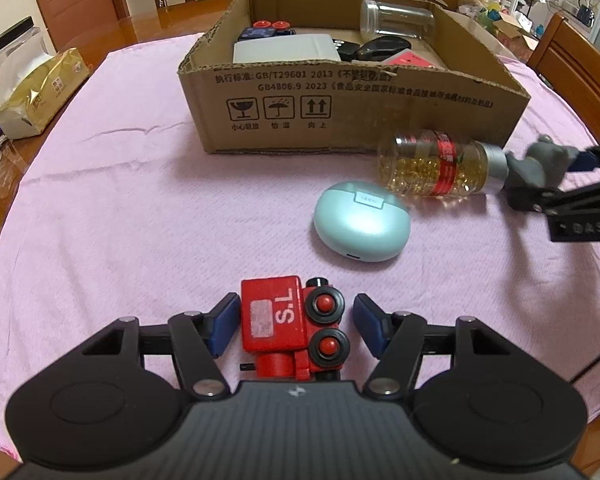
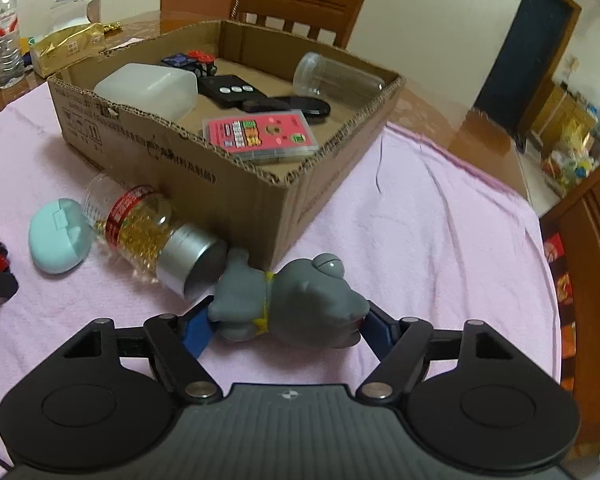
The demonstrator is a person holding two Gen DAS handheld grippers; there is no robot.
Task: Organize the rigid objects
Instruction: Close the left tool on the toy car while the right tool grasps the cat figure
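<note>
A red toy train [image 1: 292, 328] lies on its side on the pink cloth between the fingers of my left gripper [image 1: 296, 326]; the left pad touches it, the right pad stands just clear, so the gripper is open. My right gripper [image 2: 286, 326] is shut on a grey toy figure [image 2: 292, 306], seen also in the left wrist view [image 1: 540, 164]. A capsule bottle [image 2: 148, 232] lies on its side against the cardboard box [image 2: 236, 184], its silver cap touching the figure. A mint earbud case [image 1: 362, 226] rests beside the bottle.
The box [image 1: 340, 120] holds a white container [image 2: 148, 90], a clear jar [image 2: 336, 74], a pink card pack [image 2: 262, 136], a black remote, a mouse and a small toy car. A gold tissue pack [image 1: 40, 92] and bottles stand at the left. Wooden chairs surround the table.
</note>
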